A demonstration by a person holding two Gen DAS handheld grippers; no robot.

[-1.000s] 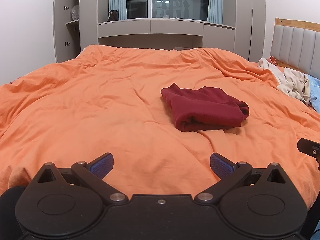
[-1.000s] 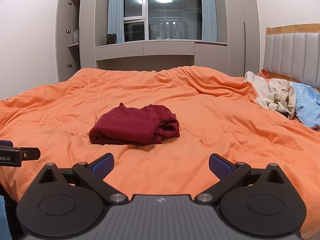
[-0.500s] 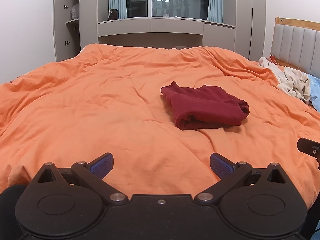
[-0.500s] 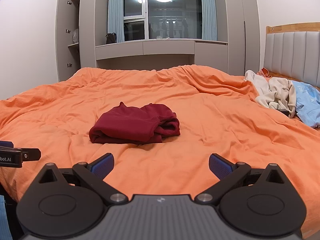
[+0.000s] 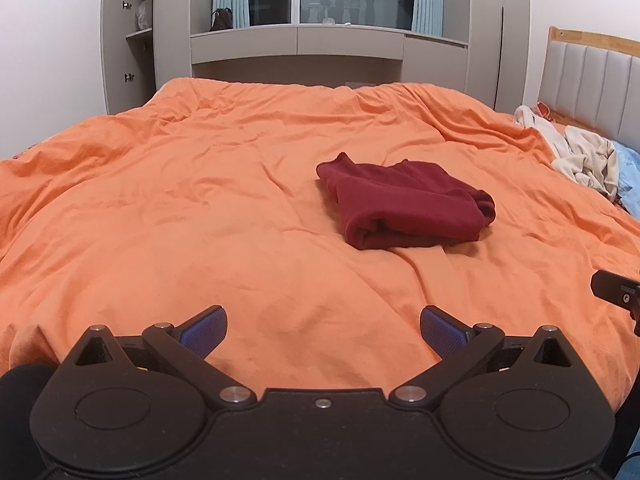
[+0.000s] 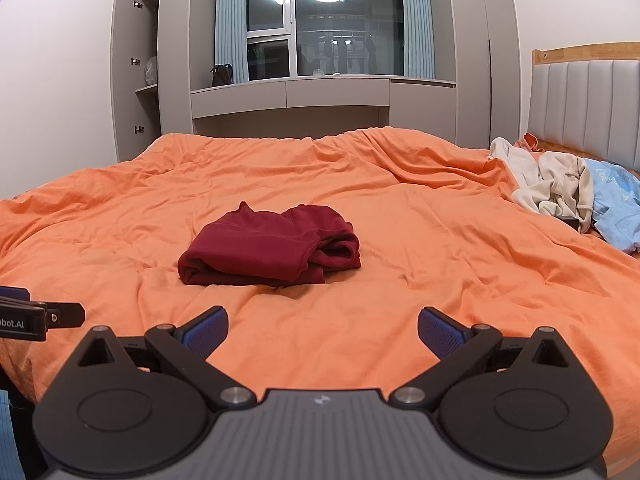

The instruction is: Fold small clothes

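On the far left stands a grey cupboard (image 6: 136, 76) with open shelves, and next to it a window (image 6: 324, 20) with blue curtains, dark outside. Below them the orange bed cover (image 5: 160, 208) fills most of both views, with many soft wrinkles.

The left gripper (image 5: 323, 330) hangs over the near edge of the bed. Its two blue fingertips are spread wide and nothing is between them. The right gripper (image 6: 322, 330) is beside it in the same way: wide apart, holding nothing, well back from the clothes.

The dark red garment (image 6: 272, 246) lies near the middle of the bed, ahead of both grippers and a little between them. It looks already folded into a thick, nearly square packet, with the layered edges and a rolled part showing on its right side and a small corner sticking up at the back. I judge it to be a soft fleece or knit: light, not slippery, not fragile, but thick enough that the layers may spring open or slide if only the top one is taken. A good hold would be at the two near corners, pinching all layers together, or under the closed fold on the left.

Further right, near the padded headboard (image 6: 584, 104), is a loose heap: a cream garment (image 6: 552, 184) and a light blue garment (image 6: 618, 216), both unfolded. They seem to be the next pieces to fold
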